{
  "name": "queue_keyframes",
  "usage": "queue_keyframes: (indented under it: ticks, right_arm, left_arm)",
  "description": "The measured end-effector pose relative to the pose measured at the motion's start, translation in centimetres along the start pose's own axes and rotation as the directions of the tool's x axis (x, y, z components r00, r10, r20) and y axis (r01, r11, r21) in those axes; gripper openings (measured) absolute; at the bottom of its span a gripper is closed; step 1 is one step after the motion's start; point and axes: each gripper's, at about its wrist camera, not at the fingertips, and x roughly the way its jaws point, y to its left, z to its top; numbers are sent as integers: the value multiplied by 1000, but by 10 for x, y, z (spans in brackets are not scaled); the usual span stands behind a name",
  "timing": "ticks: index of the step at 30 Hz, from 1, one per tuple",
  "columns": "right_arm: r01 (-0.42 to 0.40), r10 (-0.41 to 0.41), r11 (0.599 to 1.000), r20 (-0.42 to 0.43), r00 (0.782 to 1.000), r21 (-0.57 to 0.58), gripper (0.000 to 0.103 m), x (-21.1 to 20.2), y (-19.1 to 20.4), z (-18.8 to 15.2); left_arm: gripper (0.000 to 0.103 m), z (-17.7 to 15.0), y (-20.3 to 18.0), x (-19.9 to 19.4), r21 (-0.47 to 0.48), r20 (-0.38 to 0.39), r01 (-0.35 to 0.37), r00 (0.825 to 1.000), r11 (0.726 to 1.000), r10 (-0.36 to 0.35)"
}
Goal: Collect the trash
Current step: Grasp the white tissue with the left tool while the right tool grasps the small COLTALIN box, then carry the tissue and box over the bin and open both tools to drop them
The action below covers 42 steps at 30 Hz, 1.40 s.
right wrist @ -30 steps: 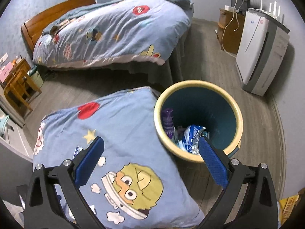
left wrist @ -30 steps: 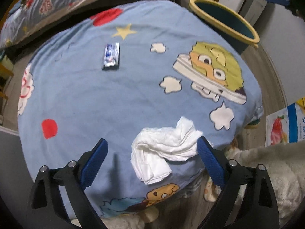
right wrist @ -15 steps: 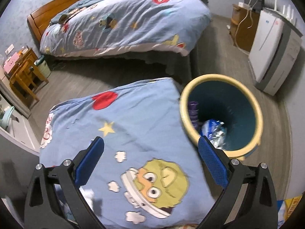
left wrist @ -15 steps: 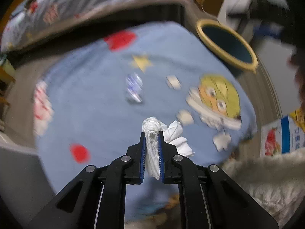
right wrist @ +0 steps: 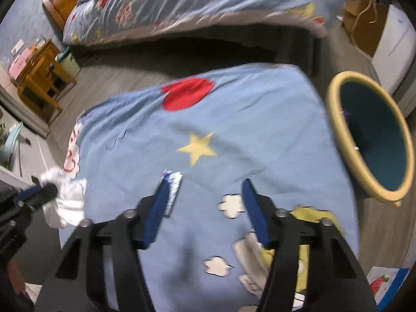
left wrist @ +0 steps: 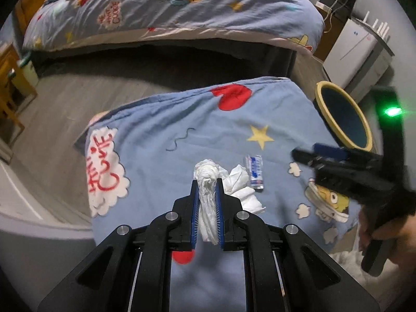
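Observation:
A crumpled white tissue [left wrist: 208, 167] hangs above the blue cartoon cloth [left wrist: 156, 140], and my left gripper [left wrist: 207, 182] is shut on it. A small silver-and-blue wrapper [left wrist: 254, 173] lies flat on the cloth just right of the tissue. In the right wrist view my right gripper [right wrist: 208, 189] is low over the cloth with its jaws closing. The wrapper [right wrist: 173, 188] sits against the inner side of its left finger, and the right pad is well clear of it. The yellow-rimmed teal bin [right wrist: 371, 140] stands off the cloth's right edge. The left gripper [right wrist: 39, 191] with the tissue [right wrist: 65, 200] shows at far left.
A bed with matching blue bedding [left wrist: 169, 7] lies behind a strip of grey floor. A white appliance [left wrist: 356, 49] stands beyond the bin [left wrist: 343, 115]. A wooden table [right wrist: 39, 75] is at the left. A strawberry-printed packet [right wrist: 382, 283] lies at the lower right. A hand [left wrist: 390, 231] holds the right gripper [left wrist: 306, 150].
My left gripper shut on the tissue and lifted it off the cloth. My right gripper swung from beside the bin down and left to the wrapper, and its jaws narrowed.

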Motion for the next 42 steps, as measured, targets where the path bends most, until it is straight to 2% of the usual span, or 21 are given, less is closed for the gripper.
queue_keyframes:
  ticks: [4,8,13,16,17,21,26,32,42]
  right_arm:
    - [13,-16,998,-45,999,-63,48,25,22,-4]
    - [9,-15,997,-72,997,-75,48,43,31,-4]
    - [21,-34,992,-101,994,-122,48,59,38,-8]
    - [4,-20,989,-107,994,-149,35,60,41,-11]
    - [-8,-10,987,-110,994,-158,29,59,42,-12]
    - [-18,0,987,-110,994,-160,23,54,40,-15]
    - [-23,8,986,-92,996,-163,22,42,33,-13]
    - [-34,30,993,-38,999,-116,22,12,5,-9]
    - [-41,42,999,37,998,-33,22,-25,-36,9]
  left_arm:
    - [13,5,15,-1,-38,7,13,1000,999,-13]
    - [13,6,23,2,-63,0,21,1000,998,-21]
    - [13,8,20,3,-48,2,32,999,998,-32]
    - [13,8,23,4,-58,0,34,999,998,-34]
    - [13,8,24,4,-64,0,35,999,997,-35]
    - [13,9,22,3,-57,4,33,999,998,-32]
    - [13,9,17,3,-42,4,27,1000,999,-26]
    - [13,12,4,2,-29,11,29,1000,999,-29]
    - [13,21,-39,8,29,5,34,999,999,-34]
